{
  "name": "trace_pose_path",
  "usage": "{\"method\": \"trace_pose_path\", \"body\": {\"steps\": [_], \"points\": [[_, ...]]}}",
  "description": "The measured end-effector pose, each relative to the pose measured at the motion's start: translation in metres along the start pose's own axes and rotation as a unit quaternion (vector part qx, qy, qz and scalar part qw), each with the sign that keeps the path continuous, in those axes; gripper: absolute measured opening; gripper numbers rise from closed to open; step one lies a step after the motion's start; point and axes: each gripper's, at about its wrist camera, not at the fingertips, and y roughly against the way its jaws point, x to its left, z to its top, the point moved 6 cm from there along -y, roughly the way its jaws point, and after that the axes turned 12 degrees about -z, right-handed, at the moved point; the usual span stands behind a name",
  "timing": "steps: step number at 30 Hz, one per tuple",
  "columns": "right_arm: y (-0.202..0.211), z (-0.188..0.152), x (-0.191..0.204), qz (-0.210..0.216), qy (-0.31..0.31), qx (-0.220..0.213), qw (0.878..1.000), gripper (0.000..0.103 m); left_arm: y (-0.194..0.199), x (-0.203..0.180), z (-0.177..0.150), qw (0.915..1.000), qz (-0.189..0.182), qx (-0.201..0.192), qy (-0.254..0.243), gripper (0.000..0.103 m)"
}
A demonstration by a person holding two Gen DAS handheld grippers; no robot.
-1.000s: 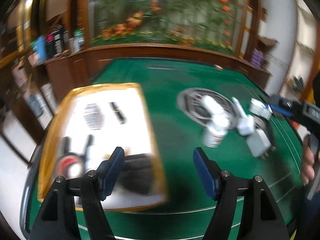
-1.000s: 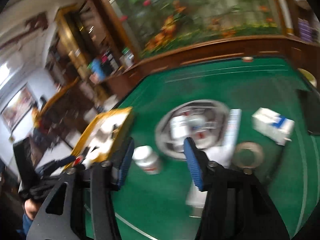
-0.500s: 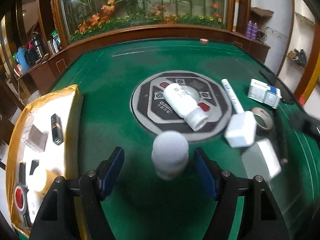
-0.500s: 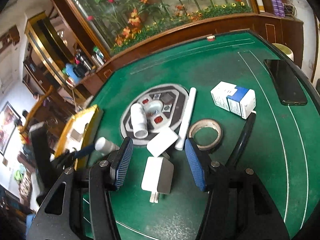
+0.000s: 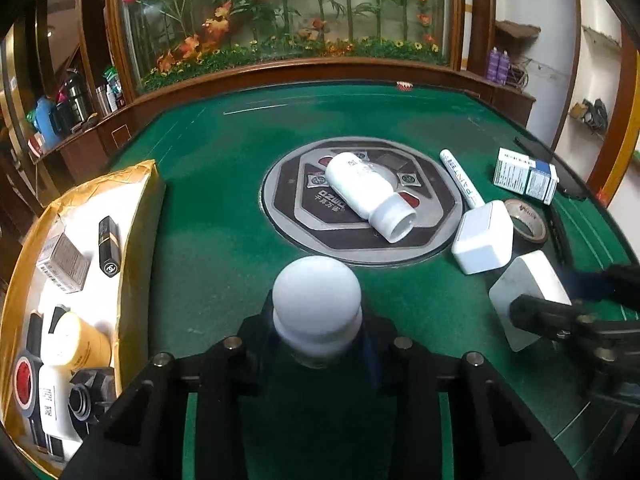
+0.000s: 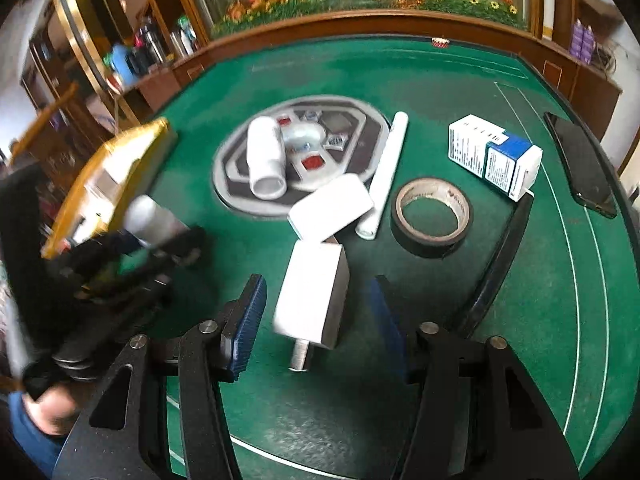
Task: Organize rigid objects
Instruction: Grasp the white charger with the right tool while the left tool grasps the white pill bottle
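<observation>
My left gripper (image 5: pixel 318 344) is shut on a small white-capped bottle (image 5: pixel 317 304), above the green table; it also shows in the right wrist view (image 6: pixel 150 216). My right gripper (image 6: pixel 316 308) is open, its blue pads either side of a white plug adapter (image 6: pixel 312 300), not touching it. The adapter also shows in the left wrist view (image 5: pixel 528 292). A gold-rimmed tray (image 5: pixel 140 216) at the left holds several small items. A bigger white bottle (image 5: pixel 368 196) lies on the round centre plate (image 5: pixel 432 216).
A white charger block (image 6: pixel 330 210), a white marker (image 6: pixel 386 172), a tape roll (image 6: pixel 432 216), a blue-white box (image 6: pixel 494 156), a black phone (image 6: pixel 580 164) and a black strip (image 6: pixel 504 256) lie on the table's right side.
My left gripper swung from the tray to the bottle and closed on it. My right gripper moved down over the plug adapter, staying open.
</observation>
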Motion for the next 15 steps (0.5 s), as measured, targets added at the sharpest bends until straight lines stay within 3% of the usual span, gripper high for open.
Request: {"method": "trace_pose_path", "body": {"steps": [1,6,11,15], "points": [[-0.003,-0.001,0.001,0.001,0.004,0.006,1.0,0.024,-0.001,0.001,0.001,1.0,-0.003,0.001,0.004,0.035],[-0.003,-0.001,-0.001,0.012,-0.001,0.0,1.0,0.022,-0.004,0.007,0.002,0.9997,-0.013,0.003,0.021,0.035],[0.019,0.006,0.015,0.057,0.012,-0.055,0.997,0.023,-0.001,0.004,0.004,0.9999,-0.003,-0.008,0.014,0.035],[0.015,0.005,0.02,0.081,0.009,-0.049,0.995,0.023,0.002,0.003,0.006,0.9998,0.002,-0.02,0.009,0.035]]}}
